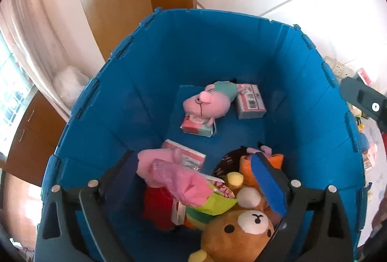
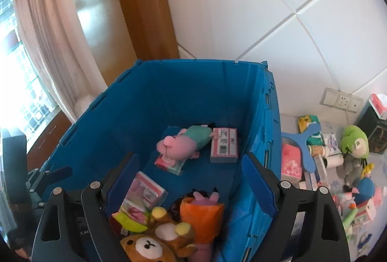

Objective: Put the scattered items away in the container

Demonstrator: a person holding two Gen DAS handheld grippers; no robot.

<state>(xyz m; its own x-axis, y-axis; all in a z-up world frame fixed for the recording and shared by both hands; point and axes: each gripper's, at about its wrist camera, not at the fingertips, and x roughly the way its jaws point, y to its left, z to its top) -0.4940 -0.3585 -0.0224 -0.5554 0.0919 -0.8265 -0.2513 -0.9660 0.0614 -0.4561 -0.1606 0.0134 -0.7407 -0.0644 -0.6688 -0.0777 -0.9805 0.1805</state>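
Blue plastic walls are filling both views as you are holding your two claws over the open crate (image 1: 150, 83).

In the left wrist view, your left claw (image 1: 193, 179) is hanging with its jaws spread wide. A pink crinkled packet (image 1: 179, 179) is lying loose between them at lower centre, with neither pad pressing on it. Beneath it a brown bear toy (image 1: 241, 230) is lying face up at the bottom edge of the frame, just beside an orange cloth toy (image 1: 246, 165). Farther in, at centre frame, a pink pig toy (image 1: 208, 102) is resting partly on a small tissue pack (image 1: 198, 126), with a pink-and-white box (image 1: 250, 101) touching its right side.

In the right wrist view, your right claw (image 2: 191, 179) is also standing wide open and gripping nothing, its pads hovering above the crate floor. At the right of that frame, outside the crate wall, more scattered things are waiting on the patterned surface: a green plush toy (image 2: 354, 141), a blue boomerang-shaped toy (image 2: 307, 141) and a pink tissue pack (image 2: 291, 163).
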